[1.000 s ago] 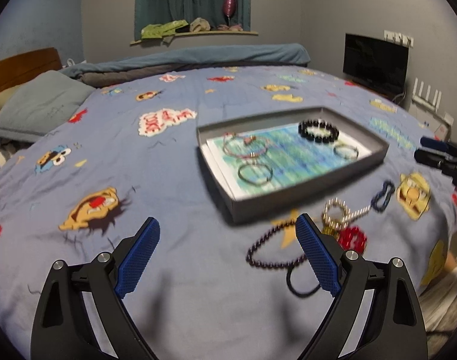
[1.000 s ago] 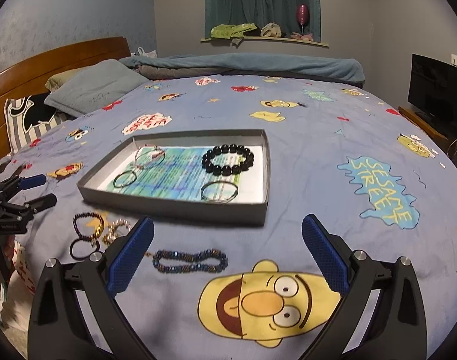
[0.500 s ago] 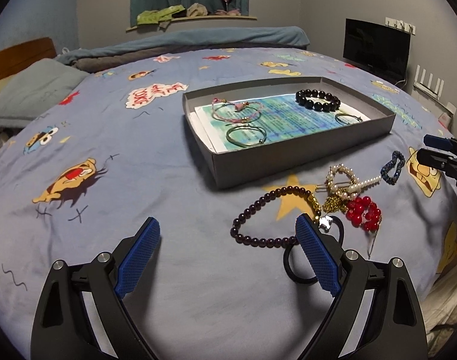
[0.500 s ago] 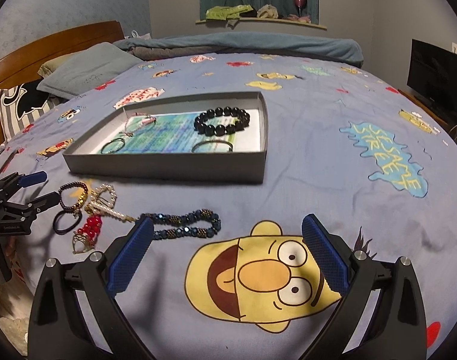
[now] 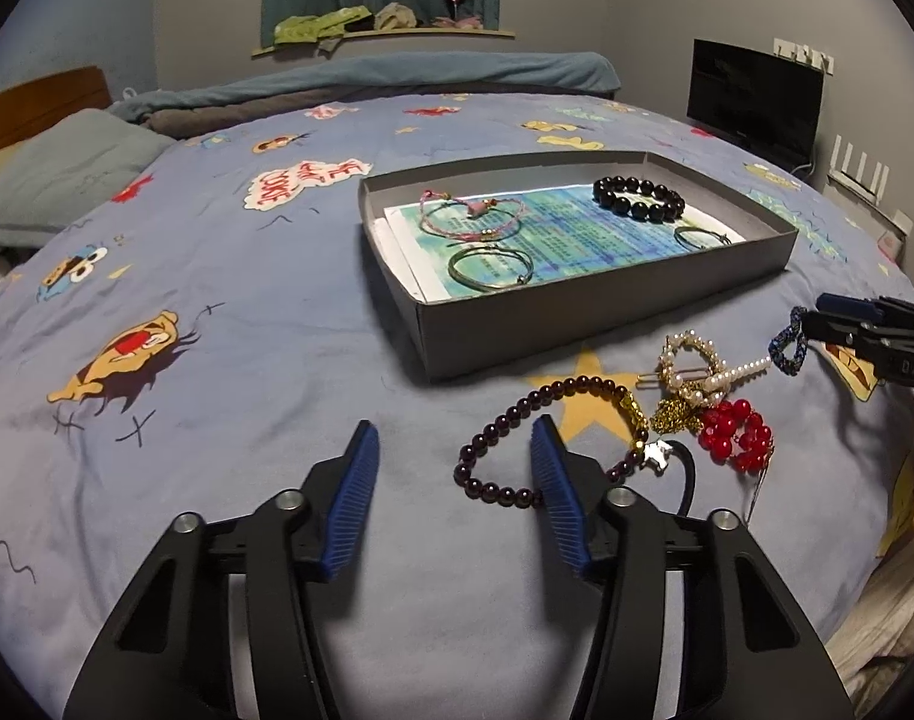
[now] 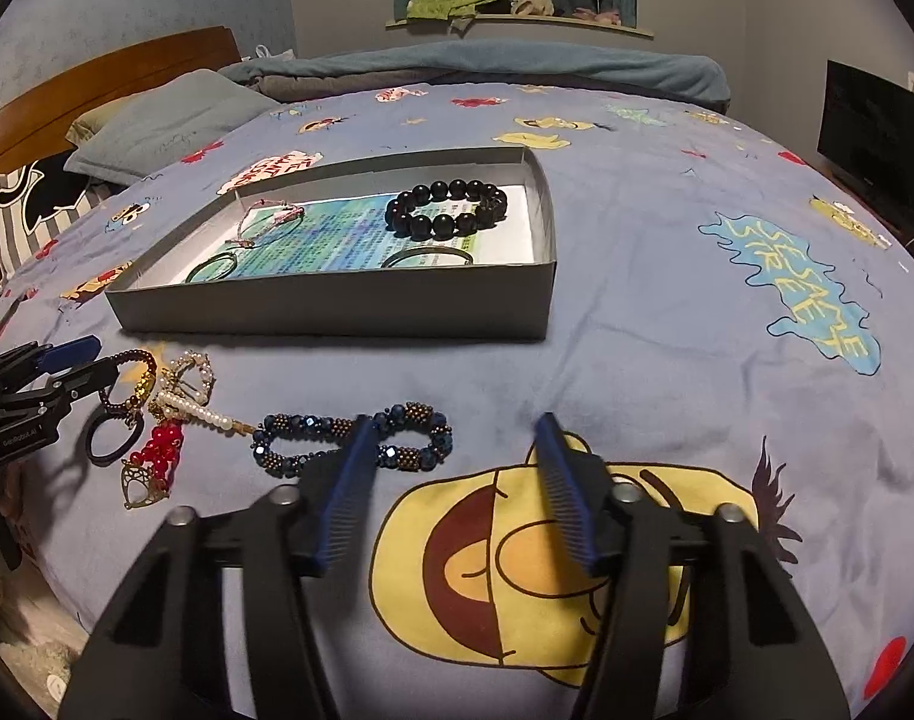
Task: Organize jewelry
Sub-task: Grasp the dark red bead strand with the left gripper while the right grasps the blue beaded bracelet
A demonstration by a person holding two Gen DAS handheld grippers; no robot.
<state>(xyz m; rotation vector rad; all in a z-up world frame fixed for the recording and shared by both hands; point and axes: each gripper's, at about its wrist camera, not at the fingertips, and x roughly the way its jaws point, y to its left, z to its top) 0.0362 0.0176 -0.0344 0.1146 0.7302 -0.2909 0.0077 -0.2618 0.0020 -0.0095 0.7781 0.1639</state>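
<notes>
A grey cardboard tray (image 5: 577, 324) (image 6: 336, 306) on the bed holds a black bead bracelet (image 5: 640, 198) (image 6: 447, 210), a pink cord bracelet (image 5: 472, 216) and two bangles. In front of it lie a purple bead bracelet (image 5: 553, 390), a pearl clip (image 5: 694, 360), red beads (image 5: 736, 432) and a blue bead bracelet (image 6: 354, 441). My left gripper (image 5: 453, 423) is closing low over the purple bracelet's left loop, pads clear of it. My right gripper (image 6: 453, 420) is closing with the blue bracelet's right end between its fingers, untouched.
A black hair band (image 6: 111, 441) and a gold pendant (image 6: 141, 486) lie by the red beads. The bed's edge drops away close behind the loose pieces. A pillow (image 6: 162, 120) and wooden headboard (image 6: 96, 78) are far left, a dark screen (image 5: 757, 102) far right.
Both grippers have sunk toward the bedcover and come closer to the loose jewelry. Their jaws, wide apart before, now stand much narrower.
</notes>
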